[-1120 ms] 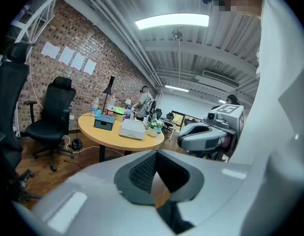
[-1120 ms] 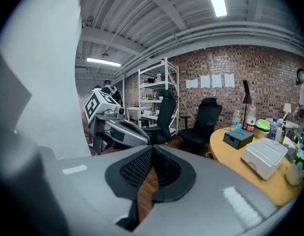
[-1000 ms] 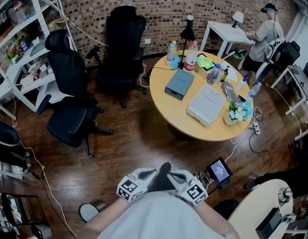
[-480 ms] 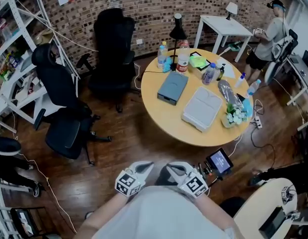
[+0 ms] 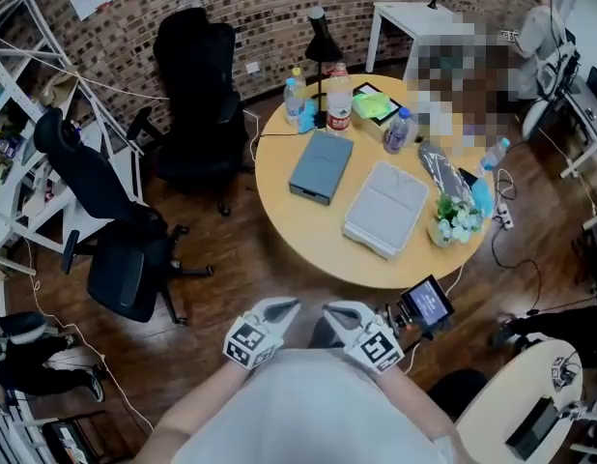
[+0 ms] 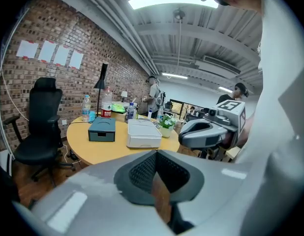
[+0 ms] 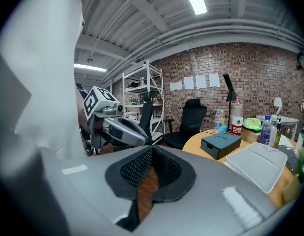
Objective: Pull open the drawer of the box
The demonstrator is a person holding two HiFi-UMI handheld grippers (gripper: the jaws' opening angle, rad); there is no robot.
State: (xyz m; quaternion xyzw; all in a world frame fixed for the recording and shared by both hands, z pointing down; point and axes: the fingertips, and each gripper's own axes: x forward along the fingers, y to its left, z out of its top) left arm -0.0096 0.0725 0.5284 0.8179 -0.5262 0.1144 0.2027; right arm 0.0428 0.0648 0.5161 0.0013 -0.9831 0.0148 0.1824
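Person carrying two tools has walked nearer the round table (image 5: 298, 228), where the blue-grey box (image 5: 321, 165) sits, drawer apparently unopened. Left gripper (image 5: 287, 307) and right gripper (image 5: 334, 309), both closed and empty, remain well short of it.

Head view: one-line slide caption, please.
Left gripper and right gripper, shut and empty, held short of the round table bearing the closed blue-grey drawer box.

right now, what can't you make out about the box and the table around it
- Drawer handle of the box: too small in every view; head view shows mostly the top.
- Far right side of the table: covered by a mosaic patch in head view.
- Label print on the bottle: too small in all views.
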